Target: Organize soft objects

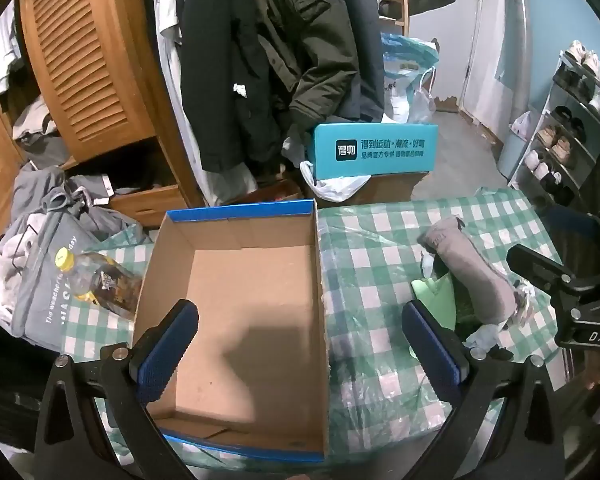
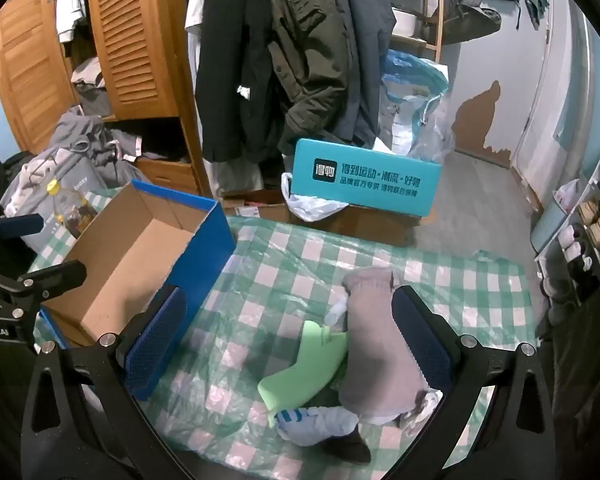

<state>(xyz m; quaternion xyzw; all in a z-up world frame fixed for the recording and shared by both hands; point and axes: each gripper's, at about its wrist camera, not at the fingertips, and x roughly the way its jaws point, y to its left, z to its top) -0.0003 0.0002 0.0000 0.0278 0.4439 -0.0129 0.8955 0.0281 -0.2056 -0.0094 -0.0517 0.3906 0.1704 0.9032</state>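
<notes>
An open cardboard shoebox [image 1: 256, 304] with blue outer walls lies on the green checked tablecloth [image 1: 380, 248] with nothing inside. My left gripper [image 1: 300, 348] hangs wide open over the box. To the right lies a pile of soft things: a grey sock [image 2: 376, 340], a light green sock [image 2: 304, 372], a pale blue striped sock [image 2: 320, 420] and a dark one [image 2: 352, 448]. My right gripper [image 2: 288, 340] hovers wide open above this pile, its right finger [image 2: 420, 344] beside the grey sock. The shoebox [image 2: 140, 256] shows at the left of the right wrist view.
A plastic bottle [image 1: 96, 280] with a yellow cap lies left of the box, beside a grey bag [image 1: 32, 280]. Behind the table stand a teal box [image 1: 374, 148], hanging coats [image 1: 260, 60] and a wooden wardrobe [image 1: 88, 60]. A shoe rack [image 1: 572, 120] lines the right wall.
</notes>
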